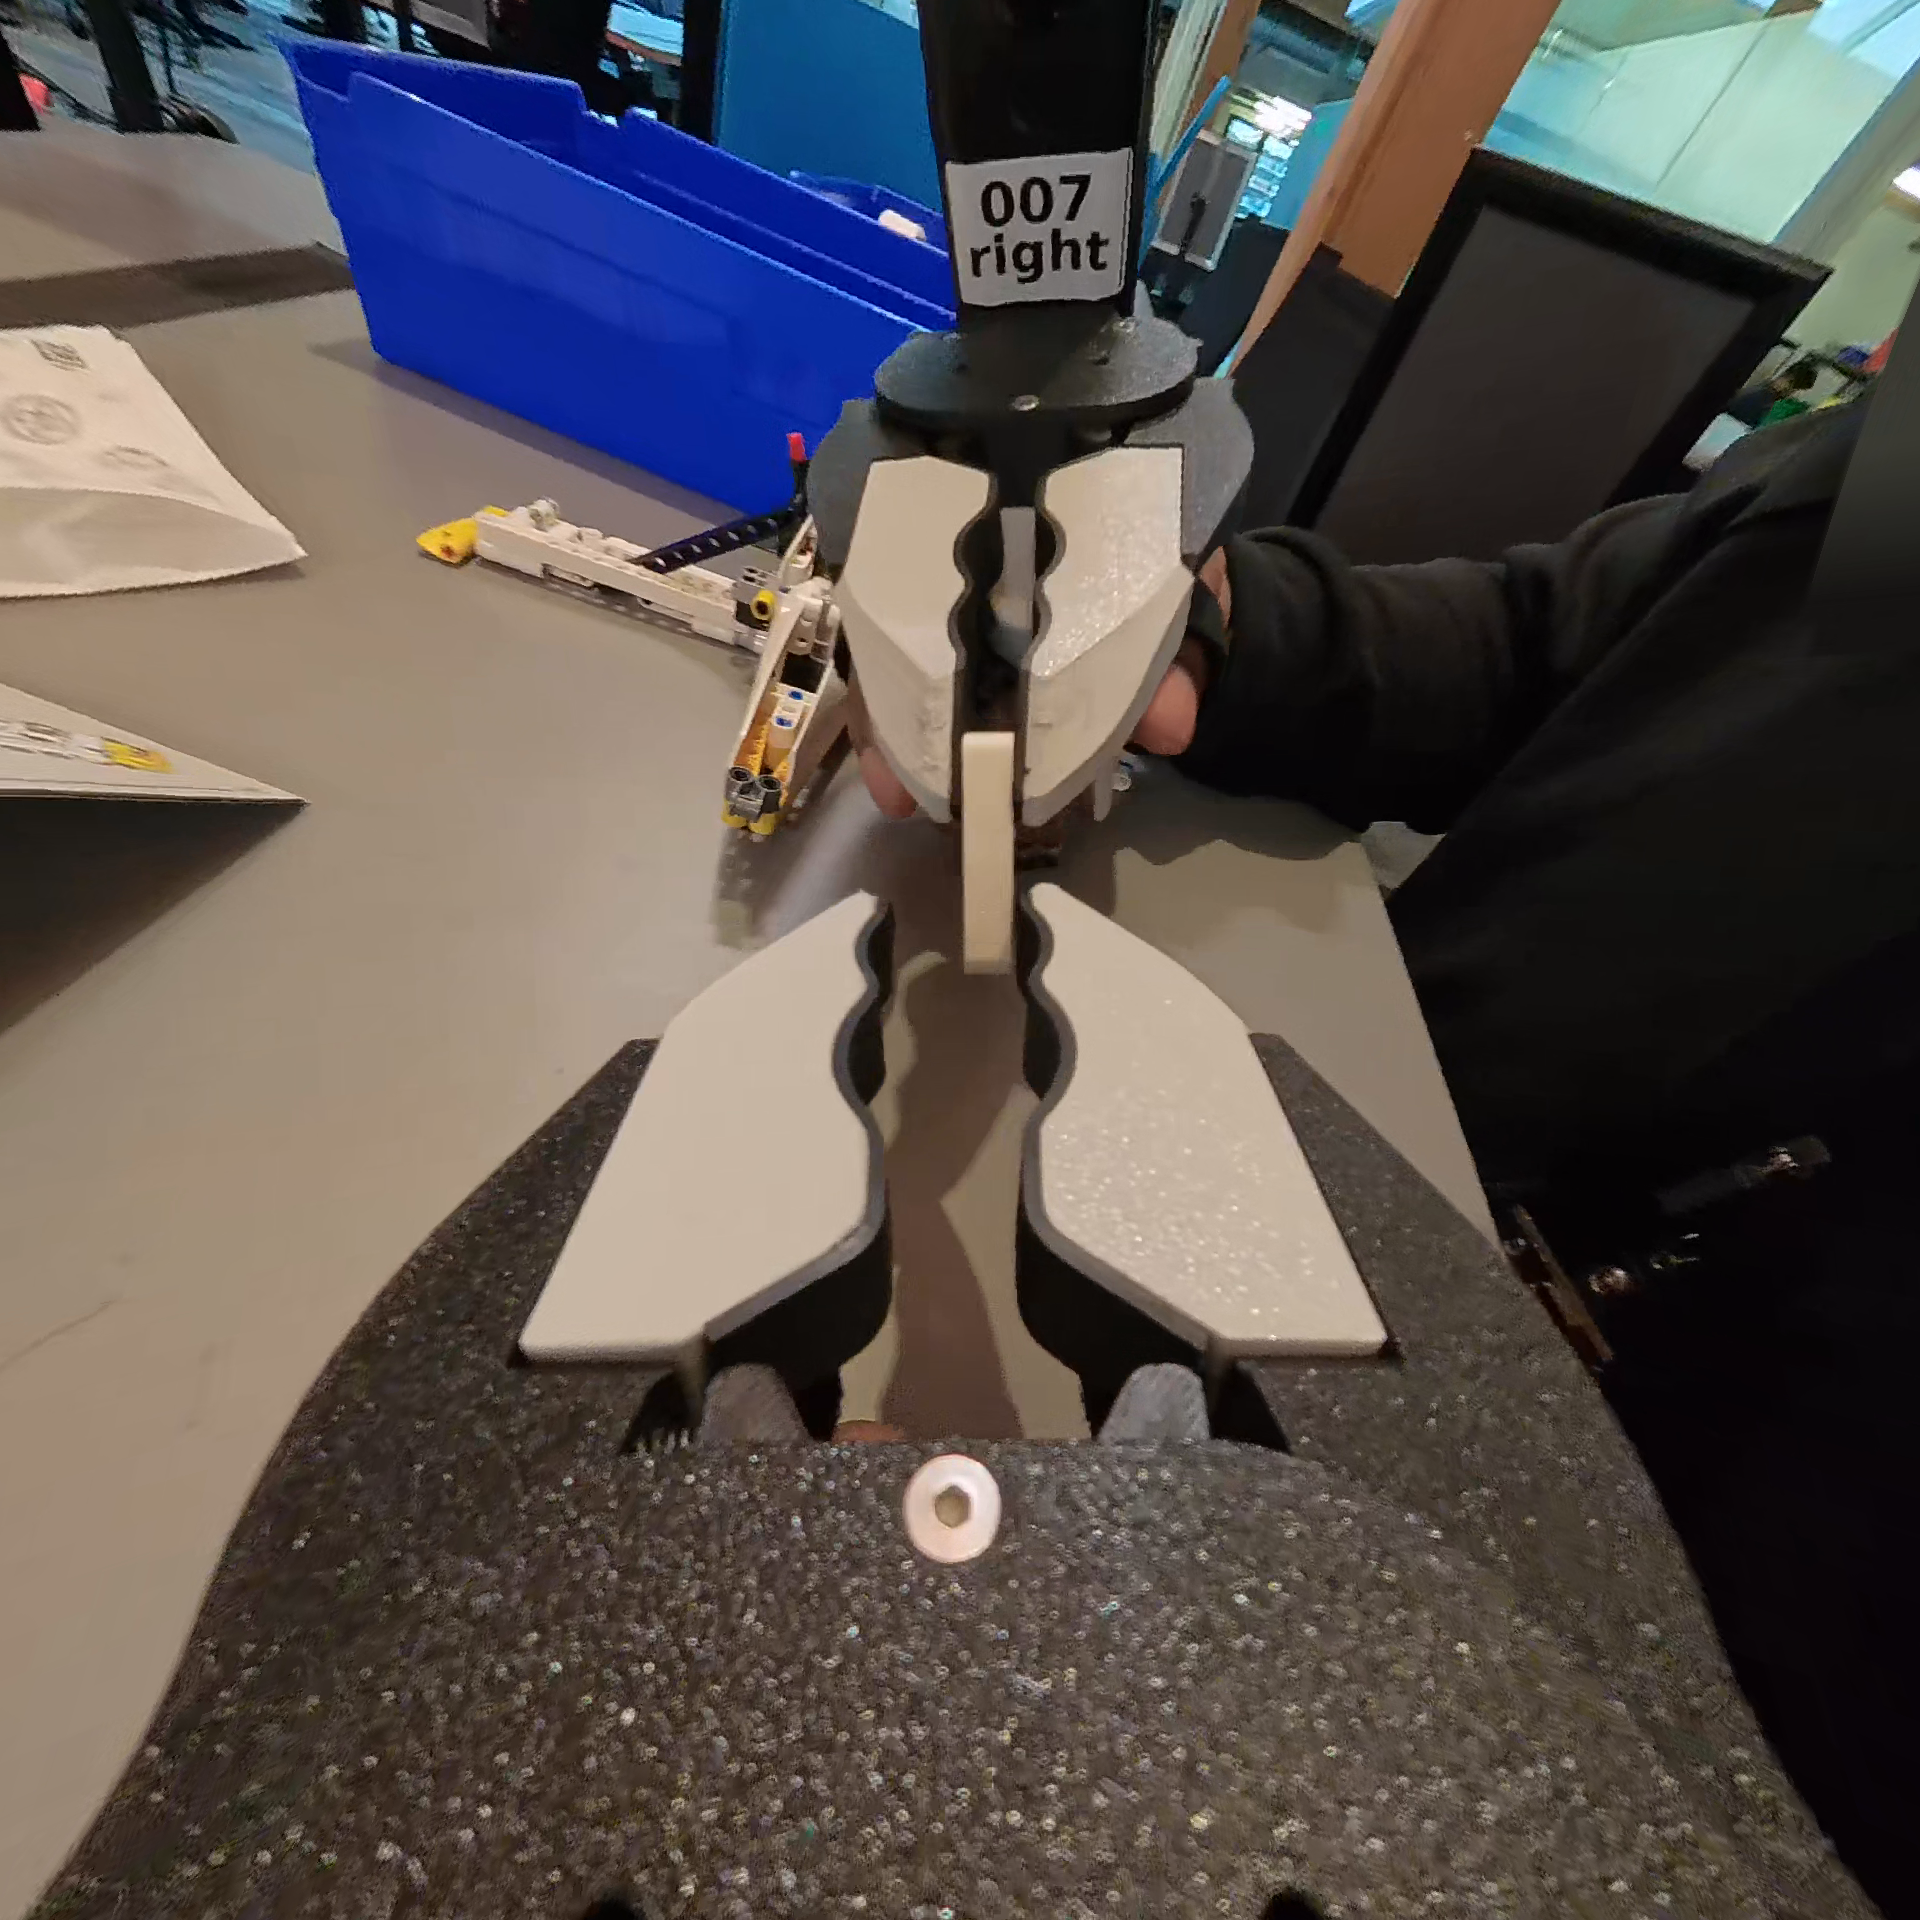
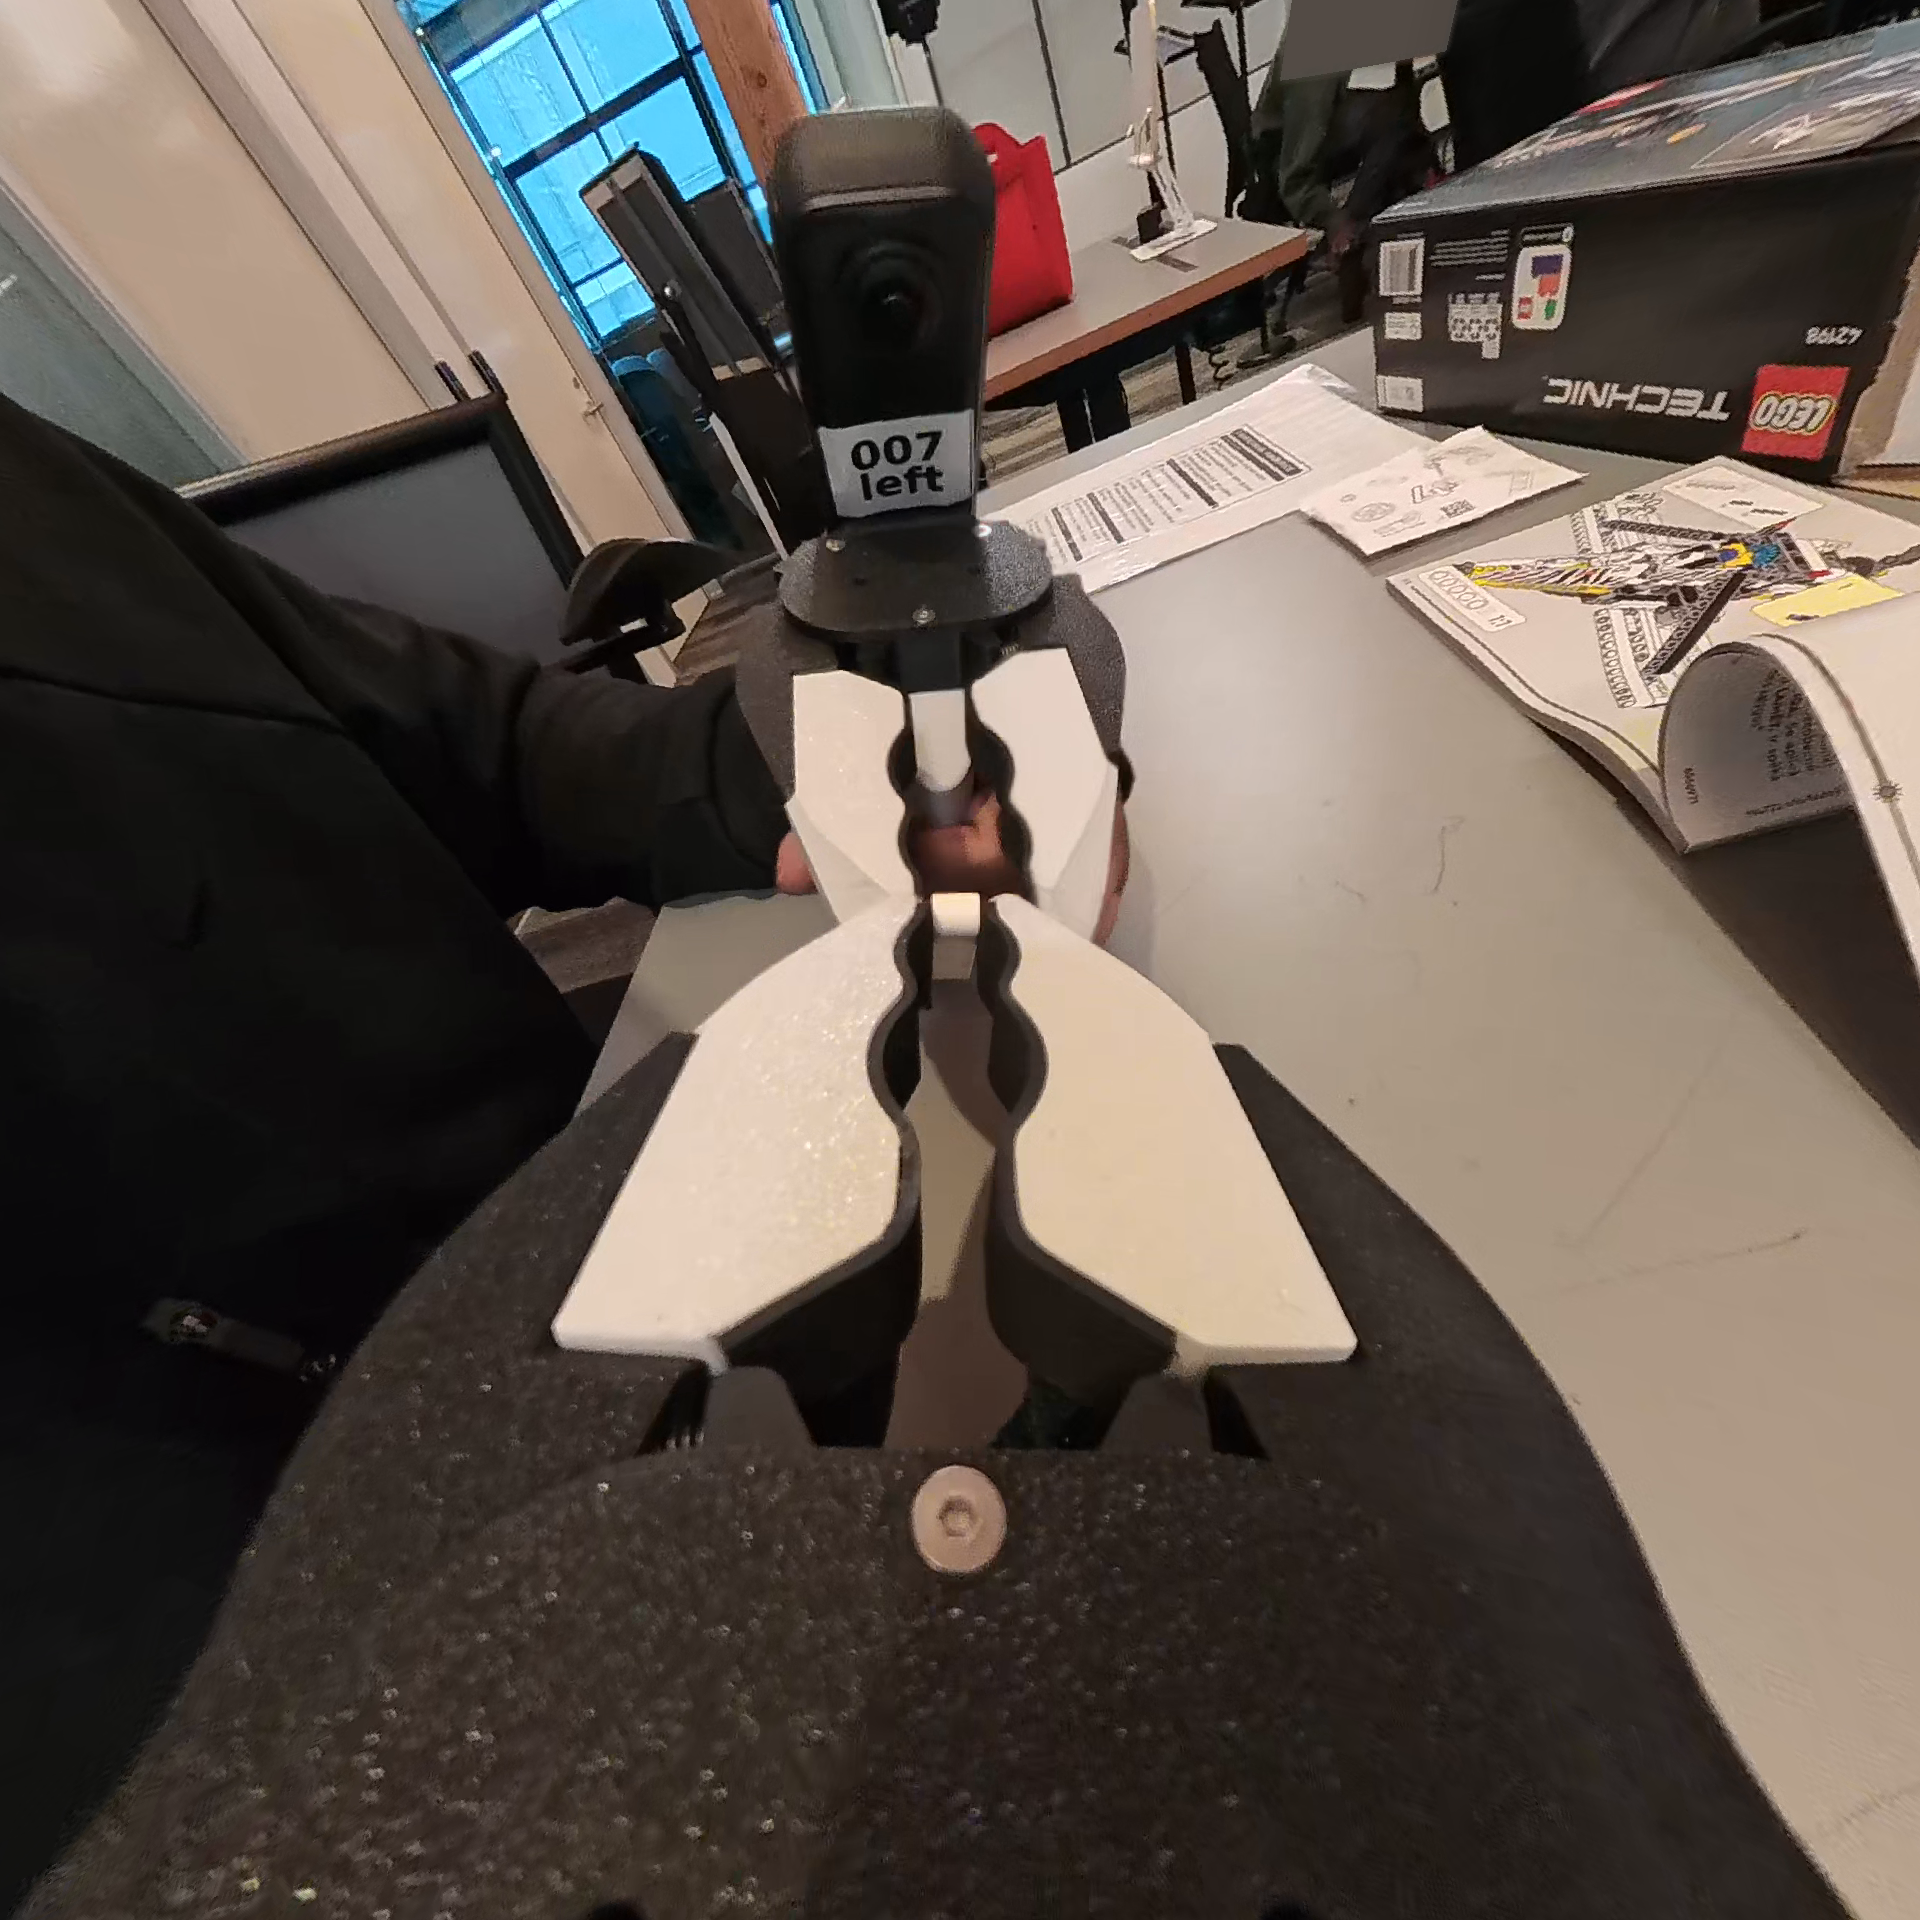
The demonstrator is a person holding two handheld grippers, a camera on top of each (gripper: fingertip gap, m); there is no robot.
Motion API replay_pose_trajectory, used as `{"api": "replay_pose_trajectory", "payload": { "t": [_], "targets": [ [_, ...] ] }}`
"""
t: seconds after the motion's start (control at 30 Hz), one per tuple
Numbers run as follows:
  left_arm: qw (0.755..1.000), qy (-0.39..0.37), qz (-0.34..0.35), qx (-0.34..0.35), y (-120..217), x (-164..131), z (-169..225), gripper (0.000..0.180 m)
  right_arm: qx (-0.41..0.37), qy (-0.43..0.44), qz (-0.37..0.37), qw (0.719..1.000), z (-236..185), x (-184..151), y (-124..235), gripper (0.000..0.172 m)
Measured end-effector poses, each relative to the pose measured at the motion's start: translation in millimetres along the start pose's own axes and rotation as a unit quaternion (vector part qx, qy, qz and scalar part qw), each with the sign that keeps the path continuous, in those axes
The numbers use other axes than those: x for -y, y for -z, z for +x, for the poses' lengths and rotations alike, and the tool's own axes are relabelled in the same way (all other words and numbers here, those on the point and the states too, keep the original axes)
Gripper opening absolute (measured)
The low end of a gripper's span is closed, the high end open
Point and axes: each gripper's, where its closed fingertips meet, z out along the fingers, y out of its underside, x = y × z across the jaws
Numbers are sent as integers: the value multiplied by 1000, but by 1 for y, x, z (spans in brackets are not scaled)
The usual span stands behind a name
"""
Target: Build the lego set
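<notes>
The two grippers face each other tip to tip above the grey table (image 1: 416,935). My right gripper (image 2: 954,920) is shut on a short white beam-shaped piece (image 2: 953,935), with both pads pressed on its sides. In the left wrist view the same piece (image 1: 985,862) sticks out of the right gripper (image 1: 987,800) and reaches in between my left gripper's fingertips. My left gripper (image 1: 958,914) is open: the piece lies close to its right finger (image 1: 1101,997), with a clear gap on the left side. In the right wrist view the left gripper (image 2: 961,883) stands spread around the piece's far end.
A white and yellow brick model (image 1: 665,582) lies on the table behind the right gripper, with a blue bin (image 1: 623,281) beyond it. A paper bag (image 1: 114,468) and a booklet (image 1: 104,758) lie to the left. A black box (image 2: 1642,312), loose sheets (image 2: 1195,488) and an open booklet (image 2: 1662,644) also show. Less than 4 cm separates the two grippers' tips.
</notes>
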Motion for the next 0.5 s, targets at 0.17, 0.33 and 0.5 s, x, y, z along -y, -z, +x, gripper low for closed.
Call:
{"api": "replay_pose_trajectory", "payload": {
  "t": [0.17, 0.33, 0.5],
  "targets": [
    [1000, 10, -6, -27, -4, -1, 7, 8, 0, 6, -7, 1000, -1, -2, 0, 8],
    [1000, 16, -19, -12, -3, -4, 0, 8, -24, -2, -22, 999, 5, -5, 1, 9],
    [997, 11, -40, 62, 8, -10, -23, 7, -141, 45, -142, 979, 29, -38, 14, 12]
  ]
}}
